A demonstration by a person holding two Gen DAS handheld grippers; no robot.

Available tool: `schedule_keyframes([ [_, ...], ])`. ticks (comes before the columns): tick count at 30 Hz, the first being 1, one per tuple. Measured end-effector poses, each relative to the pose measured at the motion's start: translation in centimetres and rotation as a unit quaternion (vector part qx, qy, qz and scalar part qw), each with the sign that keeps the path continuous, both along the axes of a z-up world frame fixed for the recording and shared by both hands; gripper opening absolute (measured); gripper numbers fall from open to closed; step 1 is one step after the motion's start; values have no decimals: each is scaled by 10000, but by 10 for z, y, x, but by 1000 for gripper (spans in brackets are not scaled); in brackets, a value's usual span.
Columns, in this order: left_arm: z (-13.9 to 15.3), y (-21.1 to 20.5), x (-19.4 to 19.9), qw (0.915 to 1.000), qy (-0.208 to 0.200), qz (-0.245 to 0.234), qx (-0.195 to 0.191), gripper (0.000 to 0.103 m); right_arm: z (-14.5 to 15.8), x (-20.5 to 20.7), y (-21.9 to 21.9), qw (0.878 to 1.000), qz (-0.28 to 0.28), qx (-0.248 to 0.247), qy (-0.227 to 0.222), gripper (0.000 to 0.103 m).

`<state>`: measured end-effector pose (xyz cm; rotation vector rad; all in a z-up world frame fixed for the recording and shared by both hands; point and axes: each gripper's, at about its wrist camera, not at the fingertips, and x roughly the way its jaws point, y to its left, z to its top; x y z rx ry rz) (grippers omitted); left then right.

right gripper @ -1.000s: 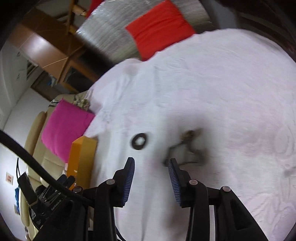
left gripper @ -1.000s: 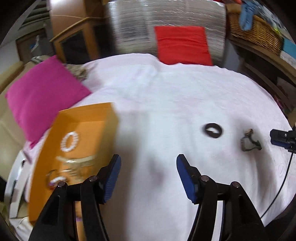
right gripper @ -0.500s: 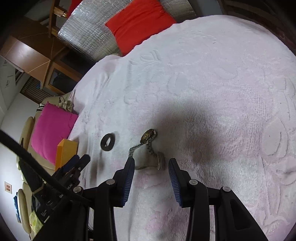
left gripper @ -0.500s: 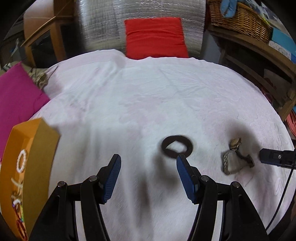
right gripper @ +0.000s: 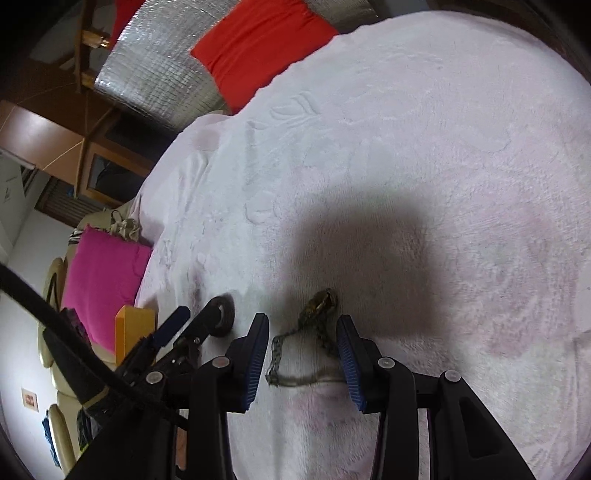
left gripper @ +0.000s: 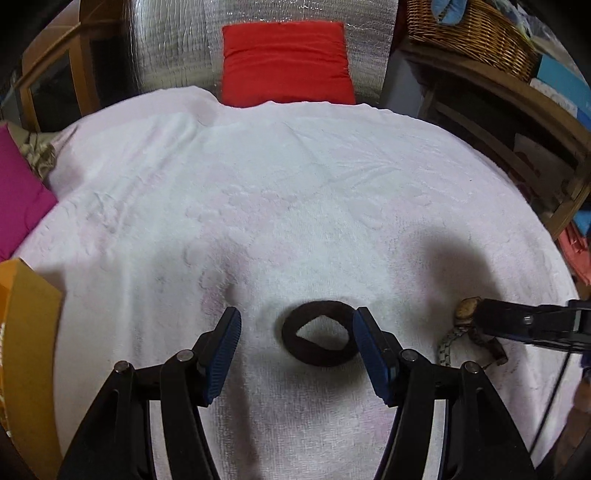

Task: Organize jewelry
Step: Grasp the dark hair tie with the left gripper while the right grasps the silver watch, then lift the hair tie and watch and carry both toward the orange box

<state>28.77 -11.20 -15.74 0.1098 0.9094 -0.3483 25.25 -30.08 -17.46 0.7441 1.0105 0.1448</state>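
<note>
A dark brown ring-shaped band (left gripper: 318,333) lies on the white towel-covered surface (left gripper: 295,206). My left gripper (left gripper: 297,345) is open, low over it, with the band between the blue pads, close to the right pad. A metal wristwatch (right gripper: 314,334) with a chain strap lies to the right. My right gripper (right gripper: 302,349) is open and straddles the watch strap. The right gripper (left gripper: 532,325) shows in the left wrist view over the watch (left gripper: 466,321). The band (right gripper: 224,316) and the left gripper show at left in the right wrist view.
An orange jewelry box (left gripper: 26,332) stands at the left edge; it also shows in the right wrist view (right gripper: 133,328). A magenta cushion (left gripper: 18,199) lies at far left, a red cushion (left gripper: 286,62) at the back. A wicker basket (left gripper: 469,33) sits on a wooden shelf at right.
My left gripper moved right, away from the orange box, and came down around the dark band. My right gripper closed in on the watch until its open fingers straddle the strap.
</note>
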Motion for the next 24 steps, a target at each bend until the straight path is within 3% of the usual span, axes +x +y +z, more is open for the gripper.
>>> schedule_keyframes([
  [6, -7, -9, -1, 9997, 135, -218, 33, 68, -6, 9, 11, 9999, -90, -137, 45, 41],
  [8, -13, -11, 0, 9995, 167, -207, 141, 68, -6, 9, 11, 9997, -158, -188, -5, 31],
  [9, -14, -12, 1, 9996, 163, -195, 147, 68, -8, 9, 11, 9994, -194, -274, 3, 19],
  [12, -14, -12, 2, 9997, 106, -169, 111, 68, -10, 10, 12, 9991, -215, -378, 7, 16],
  [19, -11, -10, -2, 9998, 70, -209, -25, 21, -3, 7, 19, 9966, -135, -793, -163, 16],
  [24, -7, -4, -1, 9996, 159, -168, -153, 13, 4, 2, 16, 9959, -186, -826, -314, 16],
])
